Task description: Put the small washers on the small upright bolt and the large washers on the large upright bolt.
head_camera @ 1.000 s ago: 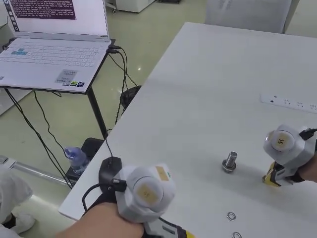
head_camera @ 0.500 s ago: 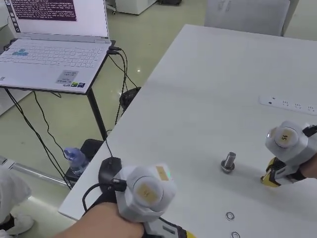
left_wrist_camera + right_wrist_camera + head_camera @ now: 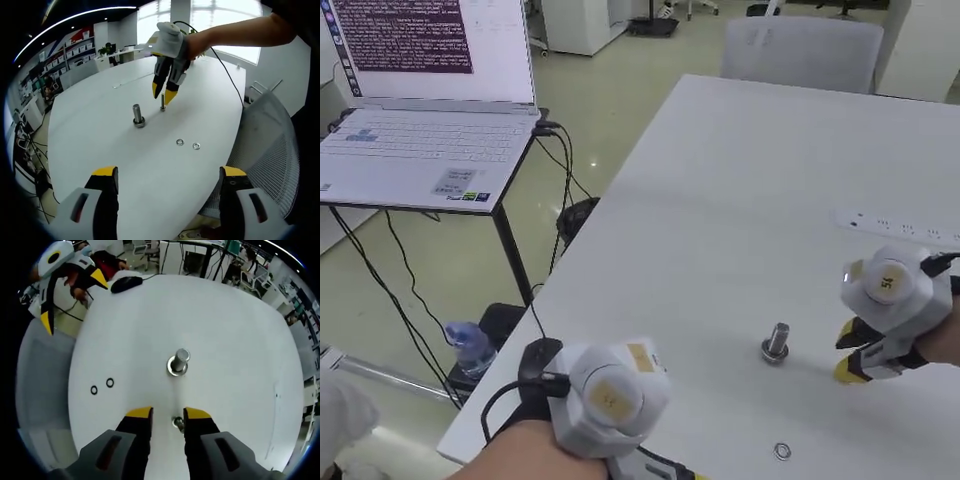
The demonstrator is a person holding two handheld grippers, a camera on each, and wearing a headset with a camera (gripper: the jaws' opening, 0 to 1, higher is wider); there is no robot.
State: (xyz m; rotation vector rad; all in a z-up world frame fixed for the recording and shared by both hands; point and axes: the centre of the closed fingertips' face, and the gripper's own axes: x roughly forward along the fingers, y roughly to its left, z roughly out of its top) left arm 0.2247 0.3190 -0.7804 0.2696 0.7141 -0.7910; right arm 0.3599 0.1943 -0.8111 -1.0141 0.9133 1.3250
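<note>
Our right gripper (image 3: pixel 168 414) has its jaws a little apart. The small bolt (image 3: pixel 178 422) stands upright in the gap between them, near the large bolt (image 3: pixel 178 361). We cannot tell whether either jaw touches it. Our left gripper (image 3: pixel 169 172) is spread wide and holds nothing, well back from the large bolt. A washer (image 3: pixel 180 142) and a second washer (image 3: pixel 196 145) lie flat on the white table (image 3: pixel 100 100), just beside each other. They are near the large bolt, on its side toward the left gripper, and apart from both grippers.
</note>
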